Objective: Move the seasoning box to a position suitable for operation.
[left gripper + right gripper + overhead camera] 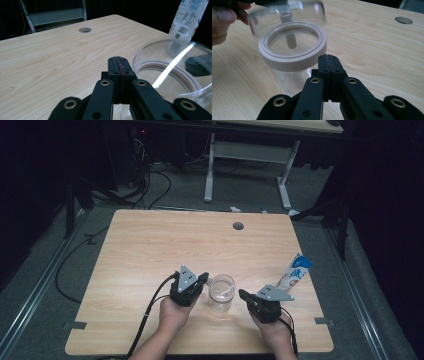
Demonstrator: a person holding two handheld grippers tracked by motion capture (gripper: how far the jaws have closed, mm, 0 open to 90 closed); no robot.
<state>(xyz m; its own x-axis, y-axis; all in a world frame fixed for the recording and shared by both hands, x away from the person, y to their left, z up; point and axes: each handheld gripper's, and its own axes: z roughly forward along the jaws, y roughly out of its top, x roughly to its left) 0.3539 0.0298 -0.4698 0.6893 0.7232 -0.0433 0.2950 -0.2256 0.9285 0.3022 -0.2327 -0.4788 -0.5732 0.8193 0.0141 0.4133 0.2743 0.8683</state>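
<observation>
A clear glass jar [221, 293] stands near the table's front edge between my two grippers. It has a white ring around its mouth [292, 50], and its clear lid [287, 12] is tipped up behind the mouth. My left gripper [204, 278] sits just left of the jar with its jaws pressed together and nothing between them [118, 62]; the lid [172, 67] curves close on its right. My right gripper [242, 294] is just right of the jar, also shut and empty [329, 60], its tip close to the white ring. I cannot tell whether either tip touches the jar.
A blue-and-white carton [295, 271] stands upright at the table's right edge, behind the right gripper. A round cable hole [238, 226] lies at the far middle of the wooden table [150, 250]. Beyond the table stands a white desk frame [247, 165].
</observation>
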